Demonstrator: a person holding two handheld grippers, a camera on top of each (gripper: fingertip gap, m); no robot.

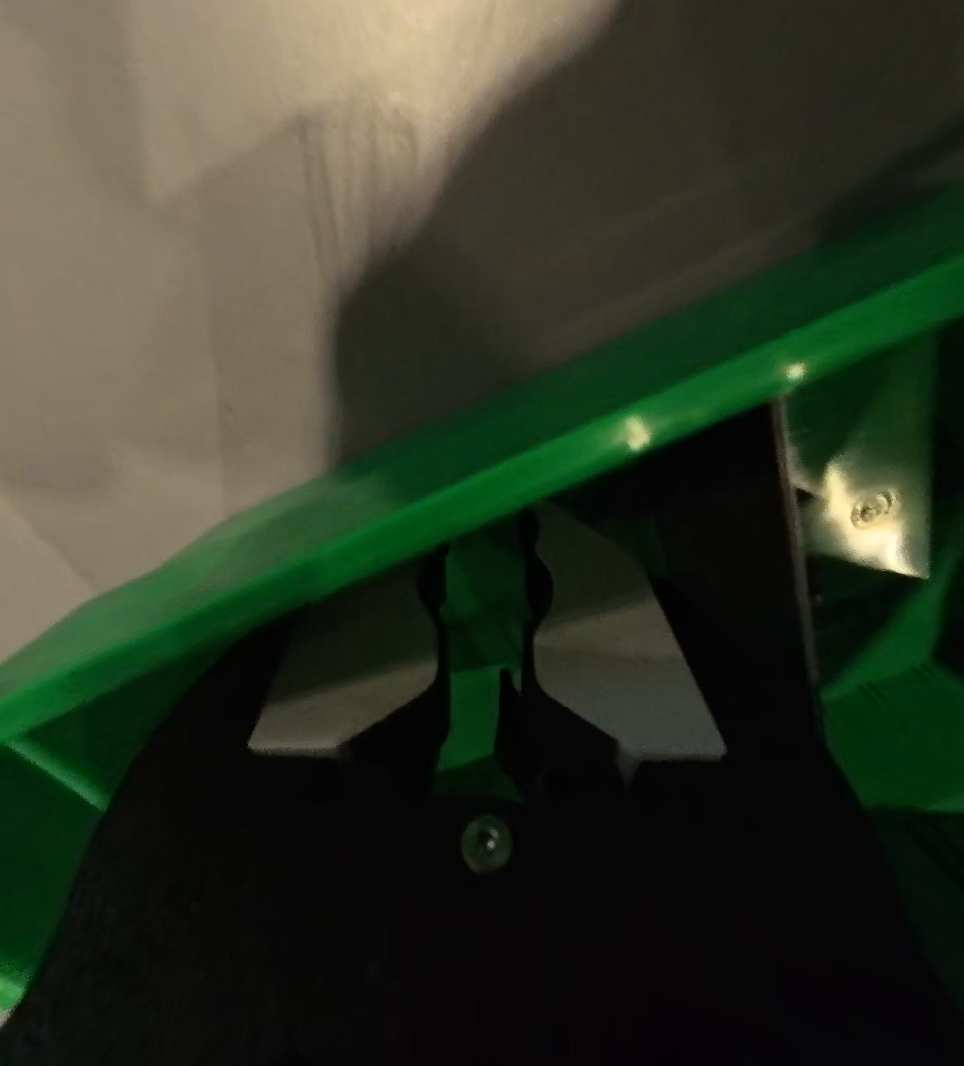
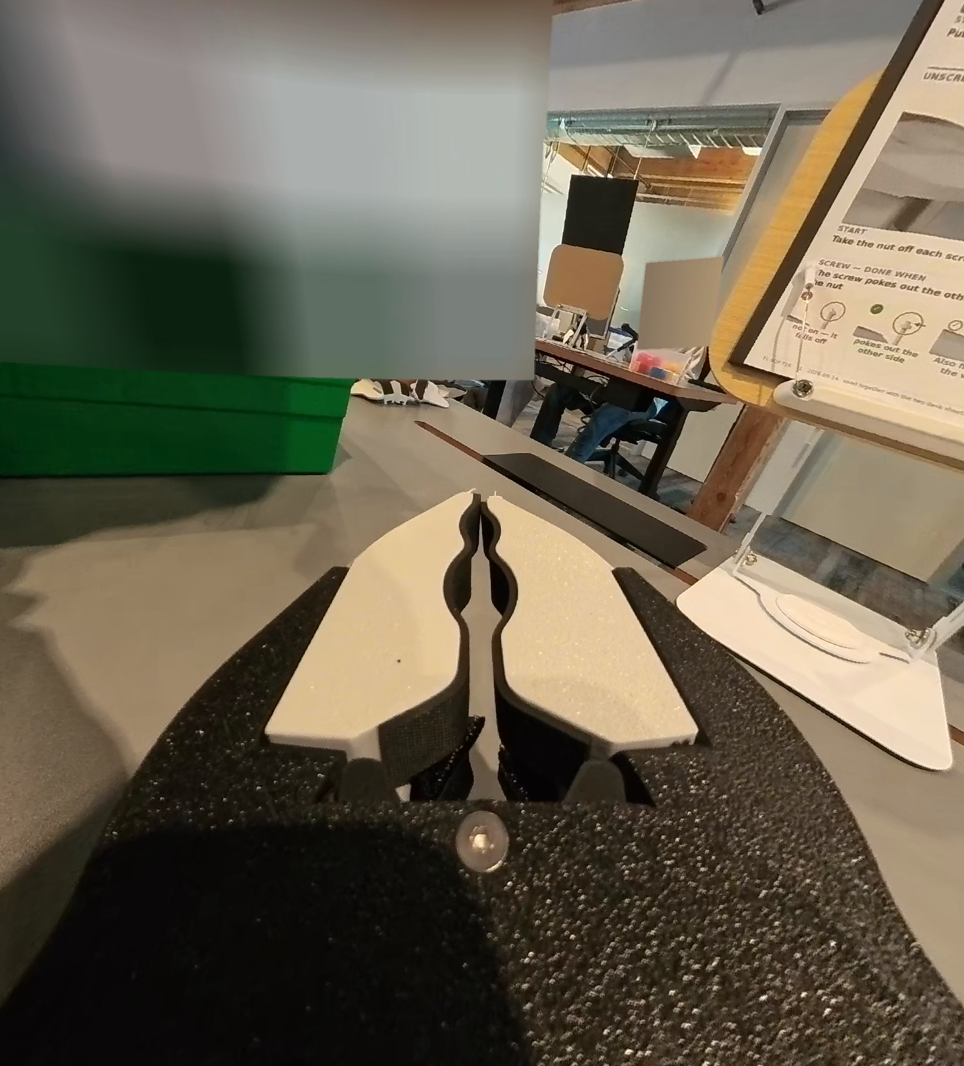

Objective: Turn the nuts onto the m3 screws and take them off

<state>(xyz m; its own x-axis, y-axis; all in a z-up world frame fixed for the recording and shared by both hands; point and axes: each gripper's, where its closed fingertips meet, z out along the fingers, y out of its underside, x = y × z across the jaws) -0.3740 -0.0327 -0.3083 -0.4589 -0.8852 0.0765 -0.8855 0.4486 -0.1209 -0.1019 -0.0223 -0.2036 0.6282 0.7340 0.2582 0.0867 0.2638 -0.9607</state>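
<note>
- The right gripper rests low over the grey bench, its pale fingers closed tip to tip with nothing between them.
- The left gripper is buried under a green box; its view is dark and smeared. The black pads look a little apart with green showing between them, but the tips are hidden behind the box rim, so I cannot tell whether it grips anything.
- No nut or screw shows in either view. My guess is that they sit in or near that green box, which stands toward the bench's far left in the right wrist view.
- To do this step well, I'd bring the left gripper clear of the box and hold it steady until the parts are in sight. The right one must open before it can pinch a nut. Such small parts need a square, light pinch.
- At the bench's right edge stands a white stand holding an instruction sheet. A black strip lies along the far edge.
- Beyond is an open office with desks, a wooden post and a seated person's legs.
</note>
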